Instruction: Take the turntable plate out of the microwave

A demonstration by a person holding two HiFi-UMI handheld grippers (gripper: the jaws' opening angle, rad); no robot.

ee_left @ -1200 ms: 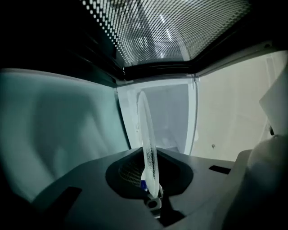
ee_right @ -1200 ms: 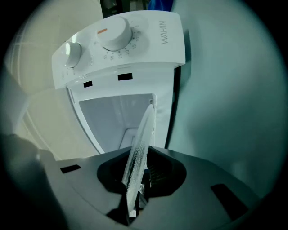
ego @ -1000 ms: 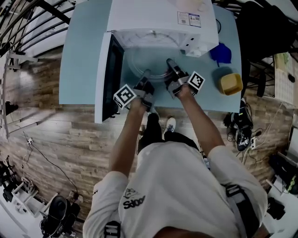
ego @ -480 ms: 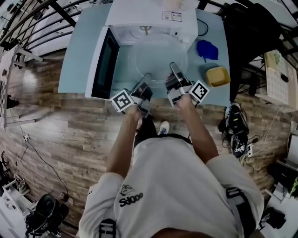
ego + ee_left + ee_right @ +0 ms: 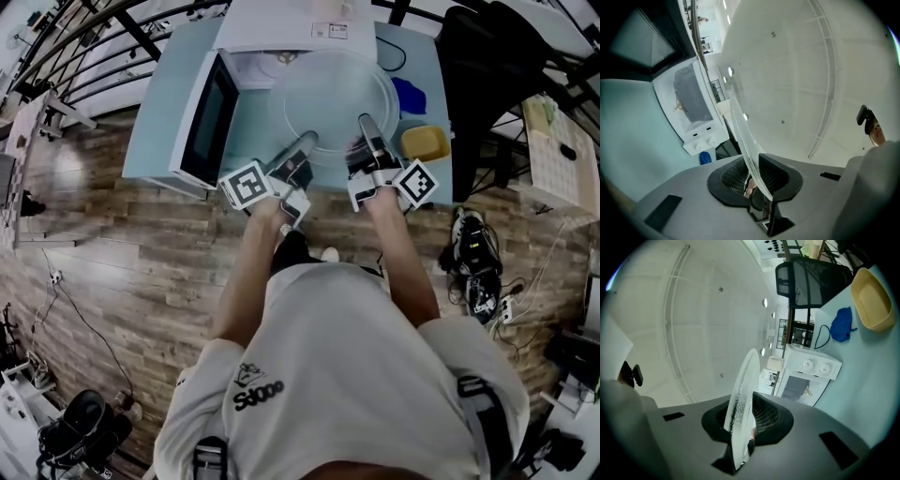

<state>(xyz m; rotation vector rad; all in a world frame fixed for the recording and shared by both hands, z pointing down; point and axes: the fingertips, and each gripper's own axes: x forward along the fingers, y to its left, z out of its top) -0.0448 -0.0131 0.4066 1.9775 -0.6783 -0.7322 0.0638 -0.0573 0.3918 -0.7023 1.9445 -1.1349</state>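
The clear glass turntable plate [image 5: 333,94] hangs in the air in front of the open white microwave [image 5: 281,23], outside its cavity. My left gripper [image 5: 305,142] grips the plate's near left rim and my right gripper [image 5: 366,124] the near right rim. In the left gripper view the plate's edge [image 5: 740,126] runs between the pads of the left gripper [image 5: 754,180]; its jaws are opening slightly, with the rim still between them. In the right gripper view the rim [image 5: 743,394] stands edge-on, with the right gripper [image 5: 747,427] shut on it.
The microwave door [image 5: 208,117] stands swung open at the left over the light blue table [image 5: 164,103]. A yellow bowl [image 5: 424,142] and a blue cloth [image 5: 411,94] lie on the table to the right of the plate. Wooden floor lies below the table's front edge.
Both grippers have drawn the plate out of the microwave cavity, toward the person and upward. It now hangs in front of the microwave instead of lying half inside.
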